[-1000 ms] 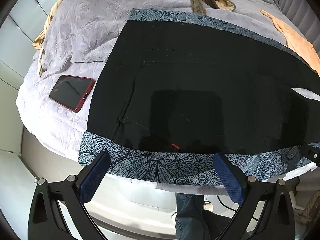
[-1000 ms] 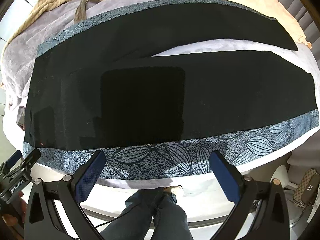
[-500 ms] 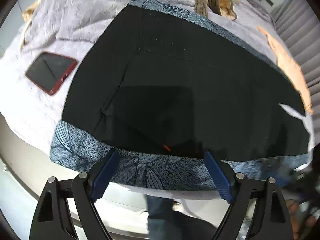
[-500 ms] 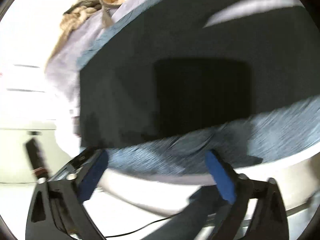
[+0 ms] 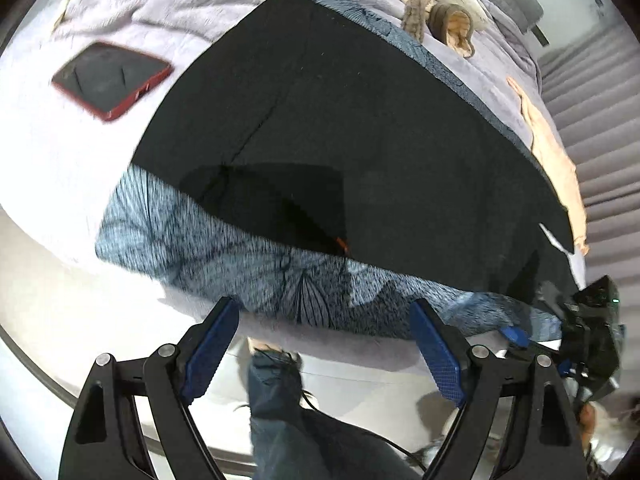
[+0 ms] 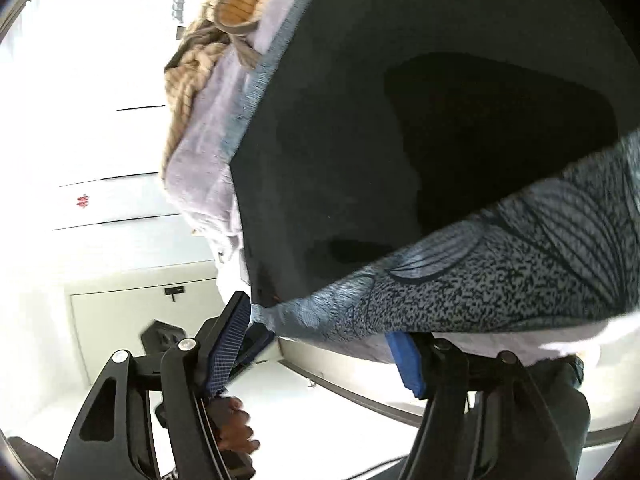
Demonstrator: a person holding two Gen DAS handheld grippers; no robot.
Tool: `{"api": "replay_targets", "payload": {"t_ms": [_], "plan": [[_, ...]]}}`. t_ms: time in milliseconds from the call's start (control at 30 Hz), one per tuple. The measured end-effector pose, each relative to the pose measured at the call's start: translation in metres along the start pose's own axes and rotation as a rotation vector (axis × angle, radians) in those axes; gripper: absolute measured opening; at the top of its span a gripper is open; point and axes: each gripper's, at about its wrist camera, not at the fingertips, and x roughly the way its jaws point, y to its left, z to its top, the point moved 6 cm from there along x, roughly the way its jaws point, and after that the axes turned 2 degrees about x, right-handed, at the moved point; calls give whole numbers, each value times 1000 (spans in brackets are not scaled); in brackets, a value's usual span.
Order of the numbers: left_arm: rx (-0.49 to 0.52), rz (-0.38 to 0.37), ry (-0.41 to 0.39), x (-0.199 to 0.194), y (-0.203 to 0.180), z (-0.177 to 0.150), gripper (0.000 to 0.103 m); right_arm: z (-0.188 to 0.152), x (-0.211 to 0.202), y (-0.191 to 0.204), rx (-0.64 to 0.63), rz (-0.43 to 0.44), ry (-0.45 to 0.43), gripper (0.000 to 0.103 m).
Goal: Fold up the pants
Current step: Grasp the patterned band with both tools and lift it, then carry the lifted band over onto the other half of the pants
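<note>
Left wrist view, nearest first: your left claw (image 5: 324, 344) hangs released just off the near edge of the bed (image 5: 80, 160), its blue pads (image 5: 210, 346) short of the cloth with nothing between them. Past that edge lie the pants (image 5: 360, 140), black, spread flat on the bed, with a blue leaf-patterned side band (image 5: 248, 264) running along the side closest to you and slightly overhanging the edge. To the left of the pants, well apart from them, a red-cased phone (image 5: 110, 80) rests on the bedcover; beyond the pants sit a knitted bundle (image 5: 436, 12) and a peach cloth (image 5: 552, 152).

In the right wrist view your right claw (image 6: 320, 344) is at that same band (image 6: 480, 280), farther along the edge. Its jaws have just been closing, and the band's edge sits between them, over the right pad (image 6: 404, 360), though the pads do not yet look pressed onto it, so count it as released.

Judging from this, the risk is an uneven pinch: if the right claw clenches on the bedcover beneath the band as well, lifting will drag the bedding. If the left claw catches only one layer, the fold could skew. A wide sweep toward the left of the pants might also nudge the phone.
</note>
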Motion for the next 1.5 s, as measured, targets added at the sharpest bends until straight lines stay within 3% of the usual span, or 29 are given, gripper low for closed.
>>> {"api": "replay_targets", "payload": {"t_ms": [100,167,233,300,400,533,567,600,633,700,733,800,933,1067,1200,1267,1367,1500], "plan": [[-33,-26,5,1,0,-8,89,0,16,-15,63,-12,40,70],[-51,-45,4,5,-1,-11,89,-1,23,-23,110,-2,57,53],[-68,-58,1,10,-2,-12,89,4,23,-19,125,25,48,27],[-112,-80,-11,13,1,-9,89,8,12,-4,112,107,28,14],[-212,-145,-57,11,7,4,89,9,-5,21,74,195,25,10],[-268,-157,-117,0,12,28,88,8,-13,39,13,179,52,10],[-271,-153,-121,-1,13,30,79,8,-13,37,10,171,57,10],[-273,-149,-119,0,16,32,63,8,-10,38,8,160,64,10],[-277,-147,-107,3,18,35,58,8,-9,38,7,152,68,10],[-277,-126,-111,2,24,38,26,7,-10,37,10,141,73,10],[-262,-111,-110,-2,25,42,24,7,-12,35,9,131,72,10],[-229,-111,-135,-17,19,43,24,9,-15,39,-4,122,66,10],[-118,-102,-211,-48,-11,82,24,33,-26,71,-90,118,46,10],[-4,-136,-304,-59,-45,151,24,86,-26,105,-150,105,13,10],[82,-77,-334,-29,-67,225,25,152,-6,119,-174,47,21,10],[111,-22,-323,0,-65,252,33,185,11,117,-162,7,24,10],[111,102,-346,32,-47,276,62,229,41,100,-121,-51,34,10],[93,185,-309,59,-28,291,63,263,74,76,-85,-146,34,16]]}}
